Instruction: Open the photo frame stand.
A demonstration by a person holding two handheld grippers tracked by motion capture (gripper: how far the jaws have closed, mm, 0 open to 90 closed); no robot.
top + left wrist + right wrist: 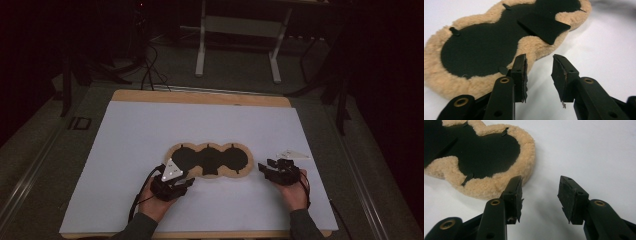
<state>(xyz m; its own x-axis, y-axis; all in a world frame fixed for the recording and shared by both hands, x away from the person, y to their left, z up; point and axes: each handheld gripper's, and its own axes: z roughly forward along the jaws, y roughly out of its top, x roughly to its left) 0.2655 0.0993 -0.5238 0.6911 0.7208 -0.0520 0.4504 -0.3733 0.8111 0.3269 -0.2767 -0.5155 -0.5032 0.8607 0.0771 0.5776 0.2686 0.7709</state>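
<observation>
**Two claws flank a fleece pad**

The pad point(210, 160) lies flat near the middle of the white sheet point(150, 135) that covers the desk point(200, 96), a little toward the near edge. It has three joined round lobes, with a black backing facing up and a tan woolly fringe all round. A loose black flap point(544, 27) lies on the backing around the middle lobe, and small black tabs poke out at the rim.

It looks light, soft and floppy: lifted by one end it would likely sag and fold, and the fringe would compress under a pinch. The fleecy rim at each end lobe seems the best place to take hold, since the flat backing offers no edge to grip.

The left claw point(187, 182) sits just beside the pad's left lobe, its jaws partly open with nothing between them; in the left gripper view one fingertip point(520, 75) is right at the fringe. The right claw point(266, 167) waits just off the right lobe, jaws also partly open and empty over bare sheet.

Beyond the desk's far edge stands a white frame point(240, 35) on the floor.
</observation>
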